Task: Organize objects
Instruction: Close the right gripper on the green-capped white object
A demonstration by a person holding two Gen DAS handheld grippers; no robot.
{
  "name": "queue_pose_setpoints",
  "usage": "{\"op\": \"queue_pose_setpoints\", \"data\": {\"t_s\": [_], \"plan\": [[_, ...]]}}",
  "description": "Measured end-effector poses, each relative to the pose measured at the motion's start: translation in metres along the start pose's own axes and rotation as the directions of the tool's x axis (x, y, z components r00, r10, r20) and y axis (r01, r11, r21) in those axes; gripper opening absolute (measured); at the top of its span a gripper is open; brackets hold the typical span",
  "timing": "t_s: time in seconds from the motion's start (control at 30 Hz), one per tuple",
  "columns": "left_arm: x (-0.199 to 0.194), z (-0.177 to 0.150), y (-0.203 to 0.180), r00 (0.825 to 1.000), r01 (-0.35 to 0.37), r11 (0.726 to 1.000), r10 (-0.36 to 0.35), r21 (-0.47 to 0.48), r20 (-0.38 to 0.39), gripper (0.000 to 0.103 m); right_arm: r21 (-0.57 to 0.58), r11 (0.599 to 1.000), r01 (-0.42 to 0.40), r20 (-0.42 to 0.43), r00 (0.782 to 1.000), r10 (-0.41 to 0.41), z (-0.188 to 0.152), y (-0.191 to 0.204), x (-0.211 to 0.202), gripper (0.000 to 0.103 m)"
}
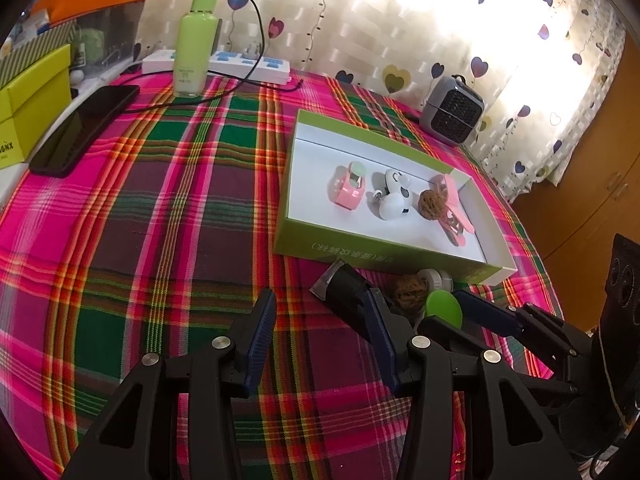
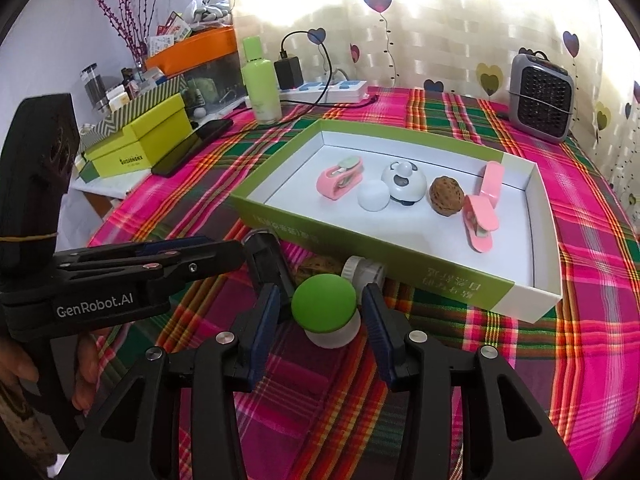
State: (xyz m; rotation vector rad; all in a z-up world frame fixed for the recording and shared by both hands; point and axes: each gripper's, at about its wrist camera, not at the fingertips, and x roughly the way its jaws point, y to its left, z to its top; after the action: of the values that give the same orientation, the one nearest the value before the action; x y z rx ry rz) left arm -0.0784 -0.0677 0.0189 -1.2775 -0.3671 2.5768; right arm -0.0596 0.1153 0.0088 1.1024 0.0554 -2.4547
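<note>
Tongs in both my hands hang over the plaid tablecloth [image 1: 160,216], just short of the green-sided box lid [image 2: 256,208] that serves as the tray. My right gripper [image 2: 320,322] stands around a small jar with a round green cap [image 2: 323,300] and a white base; its blue pads flank the white base closely, yet I cannot tell whether they press on it. My left gripper [image 1: 320,340] stands partly open with only cloth between its jaws, and its right finger lies just beside a black cylinder-like object [image 1: 344,288] resting on the cloth. Close against the tray's near wall lie a walnut [image 2: 314,270] and a white screw-cap piece [image 2: 362,270]. Inside the tray sit a pink tape dispenser [image 2: 340,180], a white ball [image 2: 373,195], a white and black cow-patterned toy [image 2: 403,180], a second walnut [image 2: 447,196] and a pink clip [image 2: 482,216], set in a loose row. Behind the tray stand a green bottle [image 1: 196,44], a white power strip [image 1: 240,64] and a small grey heater [image 2: 540,108].
</note>
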Motion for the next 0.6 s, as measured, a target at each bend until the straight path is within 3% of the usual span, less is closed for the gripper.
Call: {"op": "queue_pose_setpoints", "data": {"t_s": [0.07, 0.43, 0.6], "plan": [[0.0, 0.0, -0.001, 1.0, 0.0, 1.0, 0.0, 0.001, -0.003, 0.044, -0.006, 1.0, 0.005, -0.001, 1.0, -0.005, -0.001, 0.001, 0.0, 0.035], [0.004, 0.0, -0.01, 1.0, 0.02, 1.0, -0.02, 0.004, -0.02, 0.044, 0.025, 1.0, -0.005, 0.016, 1.0, 0.004, -0.004, -0.007, -0.013, 0.035], [0.007, -0.001, -0.018, 0.999, 0.038, 0.999, -0.038, 0.01, -0.03, 0.05, 0.039, 0.999, 0.001, 0.021, 1.0, -0.002, -0.009, -0.014, -0.023, 0.035]]}}
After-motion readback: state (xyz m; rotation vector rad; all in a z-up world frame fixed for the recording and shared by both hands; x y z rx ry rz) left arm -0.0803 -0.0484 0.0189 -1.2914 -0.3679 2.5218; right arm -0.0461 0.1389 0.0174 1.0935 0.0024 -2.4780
